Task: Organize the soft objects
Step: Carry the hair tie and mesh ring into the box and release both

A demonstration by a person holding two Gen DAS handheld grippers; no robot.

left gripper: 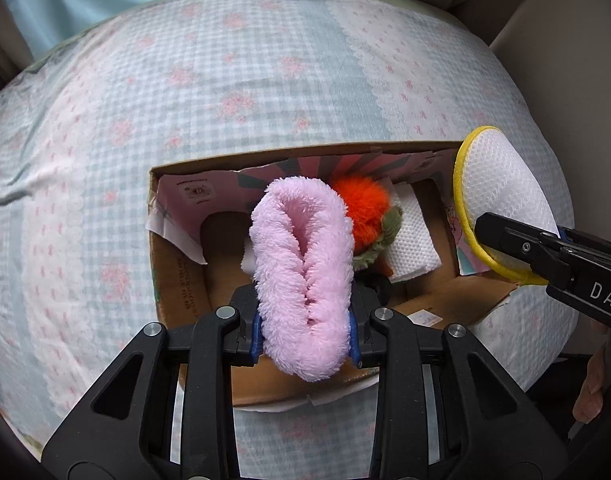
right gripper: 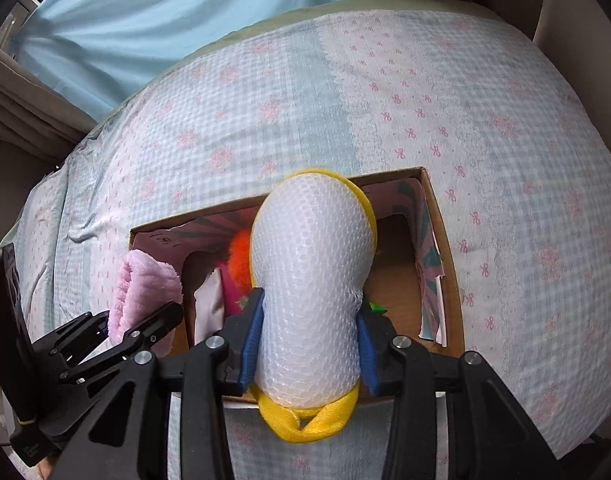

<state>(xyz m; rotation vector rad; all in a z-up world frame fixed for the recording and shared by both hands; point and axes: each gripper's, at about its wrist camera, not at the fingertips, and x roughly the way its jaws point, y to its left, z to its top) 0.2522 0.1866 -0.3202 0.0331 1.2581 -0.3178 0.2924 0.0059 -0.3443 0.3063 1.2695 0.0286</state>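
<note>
Pink fleece slipper point(left gripper: 303, 276) is clamped in the left gripper point(left gripper: 305, 336) jaws; the right gripper point(right gripper: 309, 348) jaws pinch a white mesh slipper point(right gripper: 311, 280). Both hang above the cardboard box point(left gripper: 161, 272) on the bed point(left gripper: 185, 80). Risk: releasing off-centre may drop either slipper over the rim.

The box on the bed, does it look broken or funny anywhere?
Yes, a little. The cardboard box has a patterned paper lining that is torn and peeling away from its walls, with a loose flap at the left side and another at the right. Nothing has spilled; the orange plush toy sits inside.
</note>
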